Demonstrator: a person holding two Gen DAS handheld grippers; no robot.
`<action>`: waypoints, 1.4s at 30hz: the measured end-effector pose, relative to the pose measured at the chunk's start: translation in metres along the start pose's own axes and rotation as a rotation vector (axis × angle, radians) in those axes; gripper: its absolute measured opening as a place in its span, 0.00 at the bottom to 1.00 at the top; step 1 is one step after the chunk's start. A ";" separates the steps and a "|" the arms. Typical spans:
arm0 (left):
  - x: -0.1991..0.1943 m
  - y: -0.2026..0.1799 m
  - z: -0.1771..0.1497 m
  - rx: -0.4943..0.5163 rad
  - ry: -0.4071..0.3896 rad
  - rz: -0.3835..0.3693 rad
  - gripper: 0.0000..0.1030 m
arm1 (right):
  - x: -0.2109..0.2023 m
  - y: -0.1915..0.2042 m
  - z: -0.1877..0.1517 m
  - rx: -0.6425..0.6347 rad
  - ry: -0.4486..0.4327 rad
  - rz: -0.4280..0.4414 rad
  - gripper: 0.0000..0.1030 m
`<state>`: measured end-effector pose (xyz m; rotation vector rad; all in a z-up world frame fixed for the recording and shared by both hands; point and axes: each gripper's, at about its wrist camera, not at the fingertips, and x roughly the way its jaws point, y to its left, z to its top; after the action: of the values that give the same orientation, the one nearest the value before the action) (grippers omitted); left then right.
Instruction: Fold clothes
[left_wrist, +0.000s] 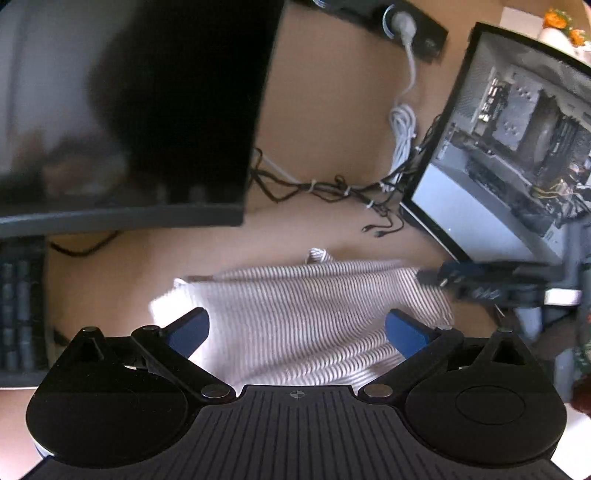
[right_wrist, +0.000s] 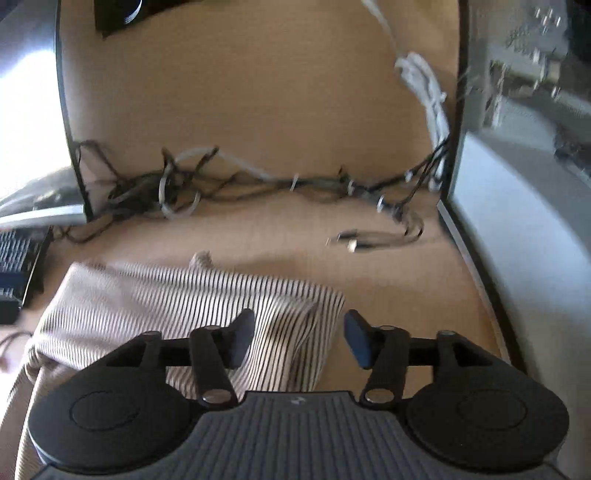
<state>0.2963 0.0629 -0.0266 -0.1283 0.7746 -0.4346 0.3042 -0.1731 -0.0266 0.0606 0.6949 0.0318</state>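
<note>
Lying on the tan desk (right_wrist: 258, 92), the striped garment (left_wrist: 295, 314) is bunched into a wide, rumpled bundle with 1 small tab of fabric sticking up at its far edge. It sits between 2 larger items: a dark monitor (left_wrist: 166, 110) with a keyboard (left_wrist: 22, 306) on the left, and an open computer case (left_wrist: 517, 129) on the right. A tangle of dark cables (right_wrist: 221, 184) and a coiled white cable (left_wrist: 402, 129) run along the desk behind the garment.

The left gripper (left_wrist: 297, 328) hangs over the middle of the garment, jaws spread wide apart, with striped cloth visible between the 2 blue pads; whether they touch it cannot be told. The right gripper (right_wrist: 299, 339) is at the garment's right end, jaws apart, its left pad over the fabric and its right pad over bare desk.
</note>
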 end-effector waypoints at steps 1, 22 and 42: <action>0.009 0.003 -0.001 -0.024 0.020 0.003 1.00 | -0.002 0.001 0.002 0.008 -0.010 0.012 0.54; 0.048 0.038 0.000 -0.143 0.087 0.129 1.00 | 0.057 0.010 -0.018 0.002 0.077 0.120 0.78; 0.033 0.009 -0.013 -0.219 0.094 -0.001 1.00 | 0.040 0.013 -0.024 0.207 0.116 0.262 1.00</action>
<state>0.3113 0.0579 -0.0598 -0.3148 0.9133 -0.3581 0.3195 -0.1570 -0.0700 0.3504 0.8007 0.2163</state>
